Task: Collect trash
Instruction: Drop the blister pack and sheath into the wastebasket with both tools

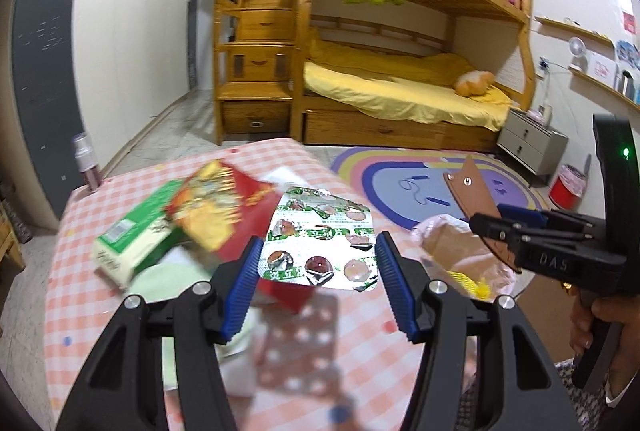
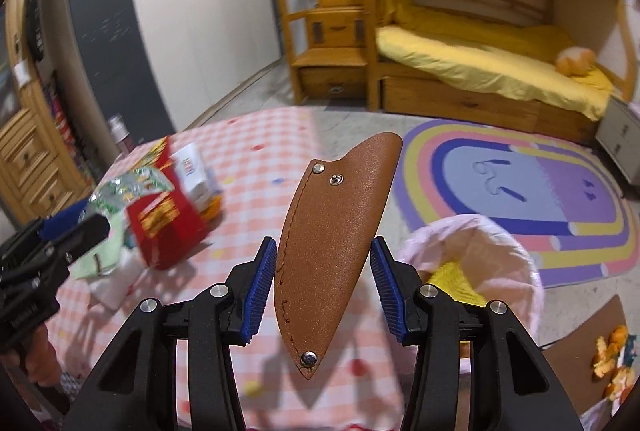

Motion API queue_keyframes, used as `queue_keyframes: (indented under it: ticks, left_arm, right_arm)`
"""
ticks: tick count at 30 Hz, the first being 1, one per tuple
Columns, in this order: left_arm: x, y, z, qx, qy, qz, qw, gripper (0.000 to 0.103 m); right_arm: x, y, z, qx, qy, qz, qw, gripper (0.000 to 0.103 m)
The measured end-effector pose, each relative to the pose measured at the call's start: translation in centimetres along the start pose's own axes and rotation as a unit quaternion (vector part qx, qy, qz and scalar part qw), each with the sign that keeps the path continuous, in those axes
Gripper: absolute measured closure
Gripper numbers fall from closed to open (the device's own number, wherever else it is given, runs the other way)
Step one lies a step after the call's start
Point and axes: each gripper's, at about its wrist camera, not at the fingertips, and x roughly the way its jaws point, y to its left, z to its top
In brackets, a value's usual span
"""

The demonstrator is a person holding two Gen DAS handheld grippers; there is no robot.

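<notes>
Inventory from my two wrist views. Left gripper (image 1: 318, 265): I have its blue pads pressed on the two side edges of an emptied foil blister pack (image 1: 320, 241), green-printed, held above the pink checked tablecloth (image 1: 100, 331) at lower centre of the left view; its shadow falls on the cloth below.

Right gripper (image 2: 324, 281): a brown leather knife sheath (image 2: 332, 243) stands upright between the blue pads at centre of the right view, tip down, its rivets facing the camera. The left pad touches the stitched edge; at the right pad I cannot tell whether there is contact. In the left view the same sheath (image 1: 474, 199) shows at right, sticking up from that gripper, with a hand (image 1: 600, 319) on the handle at the lower right edge.

Items on the cloth, left of centre: red snack box (image 1: 228, 207), tilted and blurred; green-and-white carton (image 1: 132, 231) just beside it; pale green paper (image 1: 168, 279) beneath.

Bin with pink liner (image 2: 492, 255), lower right of the right view, just beside the table edge, something yellow inside. Orange peel (image 2: 612, 363) on brown board, far lower right. Rainbow rug (image 2: 520, 191) and wooden bunk bed (image 1: 400, 31) behind.
</notes>
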Motion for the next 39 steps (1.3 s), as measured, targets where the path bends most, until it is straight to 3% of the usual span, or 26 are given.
queue_keyframes:
  ticks: [9, 19, 21, 22, 23, 30, 39]
  left_arm:
    - [5.5, -8.3, 1.5, 0.045, 0.013, -0.069, 0.9965, 0.047]
    - [12.9, -15.8, 1.6, 0.079, 0.052, -0.122, 0.988, 0.047]
    - [14.0, -16.8, 1.6, 0.088, 0.054, -0.126, 0.9867, 0.046]
    - [14.5, -17.4, 1.6, 0.096, 0.053, -0.123, 0.9863, 0.037]
    - [14.6, -17.6, 1.6, 0.099, 0.052, -0.124, 0.9858, 0.029]
    - [14.4, -17.1, 1.7, 0.085, 0.053, -0.12, 0.9877, 0.028]
    - [9.7, -12.5, 2.5, 0.05, 0.03, -0.061, 0.9964, 0.028]
  right_arm:
    - [-0.9, -9.0, -0.7, 0.094, -0.009, -0.062, 0.994, 0.054]
    - [0.0, -15.5, -0.8, 0.17, -0.01, -0.087, 0.981, 0.053]
    - [0.5, -16.6, -0.7, 0.185, -0.011, -0.096, 0.978, 0.05]
    - [0.5, -17.0, -0.8, 0.193, -0.012, -0.099, 0.976, 0.046]
    - [0.6, -17.7, -1.0, 0.205, -0.013, -0.097, 0.974, 0.041]
    - [-0.2, -19.1, -1.7, 0.241, -0.029, -0.095, 0.965, 0.041]
    - [-1.2, -14.5, -0.7, 0.211, -0.042, -0.073, 0.974, 0.041]
